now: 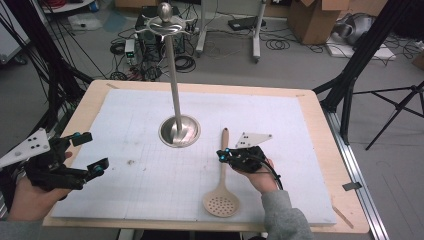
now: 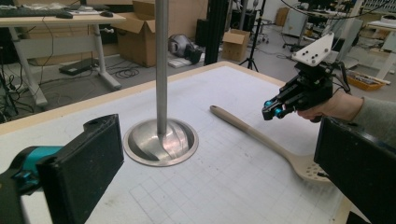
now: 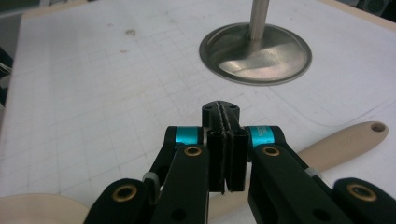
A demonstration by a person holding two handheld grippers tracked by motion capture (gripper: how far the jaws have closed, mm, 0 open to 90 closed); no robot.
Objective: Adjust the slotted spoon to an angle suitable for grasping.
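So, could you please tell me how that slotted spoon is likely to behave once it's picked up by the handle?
The slotted spoon looks stiff and probably light. Its wide perforated head may droop if gripped far up the slim handle. The smooth handle could slip between jaws.

Table (image 1: 320, 150): light wood top, its edge showing as a border on all 4 sides.

White mat (image 1: 130, 125): 1 sheet marked with a faint grid, lying flat on the table and covering nearly all of it (a small dark smudge shows left of centre).

Metal stand (image 1: 179, 131): 1 round dished base resting on the mat near the middle, with a straight upright pole rising from it to a knob and hooks at the top.

Slotted spoon (image 1: 223, 185): 1, beige, lying flat on the mat just right of the stand's base; the perforated bowl is toward the near edge, the handle end with its hole toward the far side.
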